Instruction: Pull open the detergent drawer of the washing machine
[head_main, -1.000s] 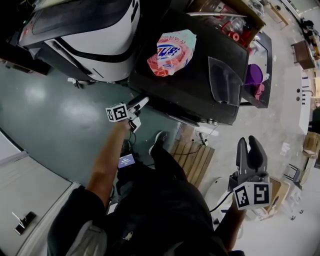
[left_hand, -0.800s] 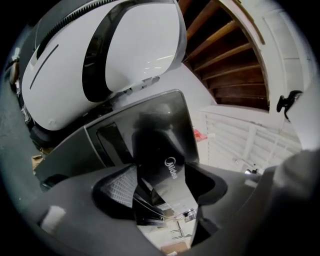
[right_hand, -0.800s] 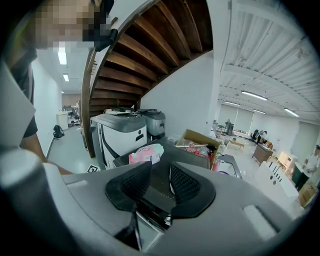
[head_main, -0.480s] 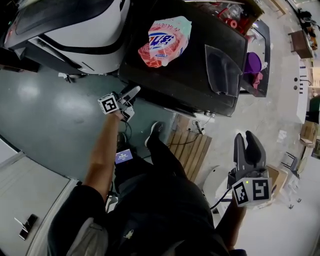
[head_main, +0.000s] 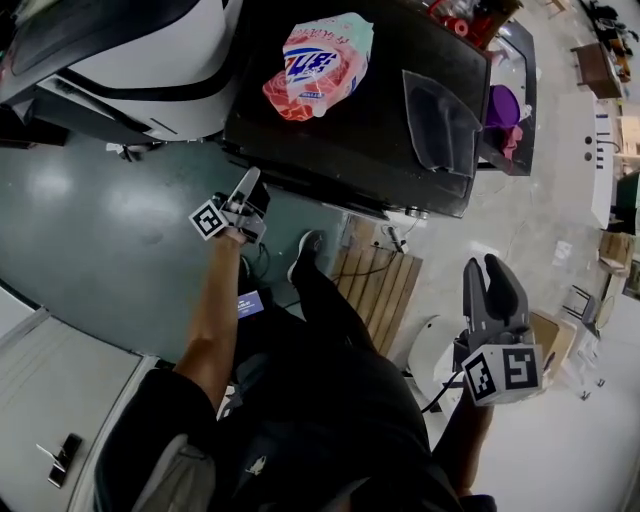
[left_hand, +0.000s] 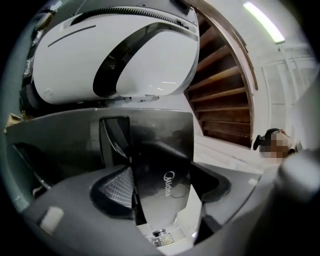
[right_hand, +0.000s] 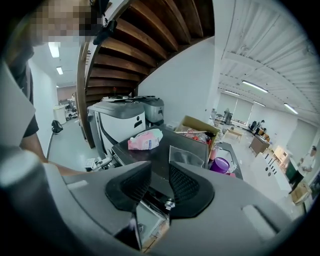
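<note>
The black-topped washing machine stands at the top of the head view. My left gripper points at its front face near the left corner. In the left gripper view the jaws stand wide apart, and the machine's dark grey front panel with a logo fills the gap of the left gripper. A dark recess sits just left of that panel. I cannot tell whether the pads touch it. My right gripper hangs far off at the lower right, its jaws slightly apart and empty, also seen as the right gripper.
A pink detergent bag and a clear scoop-like container lie on the machine's top. A white appliance stands to the machine's left. A wooden pallet and cables lie on the floor below the machine. The person's legs are under the head camera.
My left gripper has moved up to the machine's front near the left corner, and its fingers have turned more upright. The right gripper has stayed about where it was.
</note>
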